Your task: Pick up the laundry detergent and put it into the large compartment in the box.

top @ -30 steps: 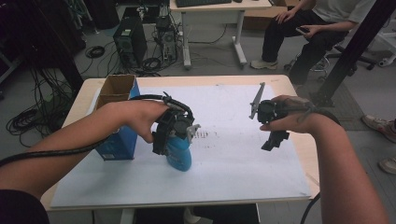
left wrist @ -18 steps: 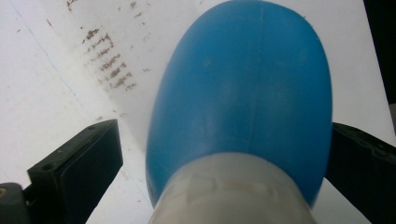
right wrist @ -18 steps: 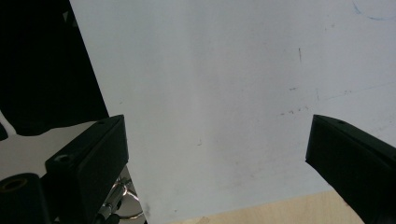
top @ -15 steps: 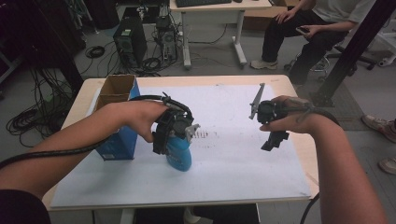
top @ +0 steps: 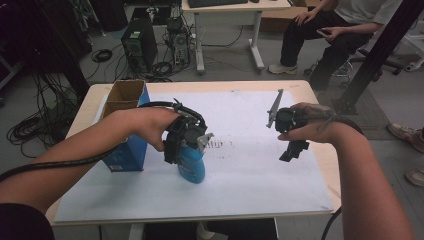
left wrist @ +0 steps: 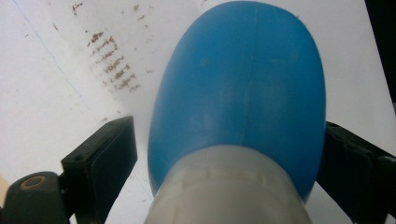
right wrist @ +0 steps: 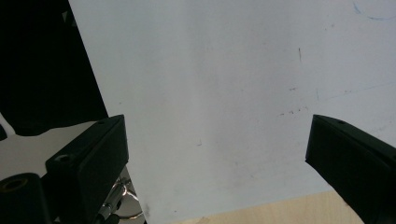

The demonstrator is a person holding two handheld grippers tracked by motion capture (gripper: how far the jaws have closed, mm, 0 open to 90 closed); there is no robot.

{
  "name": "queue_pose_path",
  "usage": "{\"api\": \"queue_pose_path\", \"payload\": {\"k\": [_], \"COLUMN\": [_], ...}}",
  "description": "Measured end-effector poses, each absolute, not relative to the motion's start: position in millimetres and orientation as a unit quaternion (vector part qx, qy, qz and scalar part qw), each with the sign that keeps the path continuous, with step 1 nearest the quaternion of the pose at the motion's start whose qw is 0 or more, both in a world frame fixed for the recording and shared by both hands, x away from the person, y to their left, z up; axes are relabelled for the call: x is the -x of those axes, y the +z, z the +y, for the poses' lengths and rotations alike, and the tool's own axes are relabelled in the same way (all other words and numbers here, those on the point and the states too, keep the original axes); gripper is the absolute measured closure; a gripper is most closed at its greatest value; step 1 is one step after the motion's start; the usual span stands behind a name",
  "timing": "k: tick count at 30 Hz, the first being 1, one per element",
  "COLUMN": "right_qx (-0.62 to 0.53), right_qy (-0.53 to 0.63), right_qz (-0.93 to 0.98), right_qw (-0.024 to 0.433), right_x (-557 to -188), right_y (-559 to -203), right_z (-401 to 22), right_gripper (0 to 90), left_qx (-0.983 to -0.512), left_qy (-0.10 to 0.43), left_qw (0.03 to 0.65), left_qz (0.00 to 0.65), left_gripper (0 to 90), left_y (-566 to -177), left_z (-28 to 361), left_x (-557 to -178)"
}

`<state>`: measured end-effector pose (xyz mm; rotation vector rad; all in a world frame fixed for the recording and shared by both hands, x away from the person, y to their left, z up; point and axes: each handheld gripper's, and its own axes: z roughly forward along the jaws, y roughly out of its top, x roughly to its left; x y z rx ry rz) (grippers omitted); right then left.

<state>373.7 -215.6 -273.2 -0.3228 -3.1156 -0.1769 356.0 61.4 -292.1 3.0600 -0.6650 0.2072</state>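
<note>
A blue plastic bottle (top: pixel 193 167) with a pale neck stands upright on the white paper, left of centre. My left gripper (top: pixel 189 156) reaches down over it from above, one jaw on each side of the bottle's body (left wrist: pixel 238 93). The jaws have just been closing around it. In the left gripper view one pad (left wrist: pixel 109 154) still shows a thin gap to the bottle, while the other sits at its edge. My right gripper (top: pixel 291 151) hangs above the right part of the paper, open (right wrist: pixel 217 154), with nothing between its pads.
An open-topped blue cardboard box (top: pixel 125 125) stands just left of the bottle. Brown smudges (top: pixel 220 145) mark the white paper (top: pixel 250 190) that covers the table. A seated person (top: pixel 330 30), a desk, a computer tower and floor cables lie beyond the far edge.
</note>
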Motion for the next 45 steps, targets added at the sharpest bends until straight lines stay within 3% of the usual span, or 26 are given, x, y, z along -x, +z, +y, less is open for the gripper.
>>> {"api": "queue_pose_path", "payload": {"k": [16,26,45], "right_qx": [0.105,0.105,0.103], "right_qy": [-0.054,-0.055,-0.054], "right_qz": [-0.993,-0.993,-0.993], "right_qw": [0.003,0.004,0.003], "right_x": [-373.5,-374.0,-373.3], "right_y": [-274.5,-275.8,-275.1], "right_z": [-216.6,-216.8,-216.8], "right_gripper": [5.6,5.6,5.8], "left_qx": [-0.975,-0.974,-0.978], "left_qy": [0.068,0.057,0.053], "left_qw": [-0.002,-0.005,-0.013], "left_qz": [-0.213,-0.221,-0.202], "left_gripper": [23.3,34.9,37.8], "left_y": [-292.9,-292.7,-286.3], "left_z": [59.8,59.3,58.5], "left_x": [-355.7,-355.9,-357.5]}}
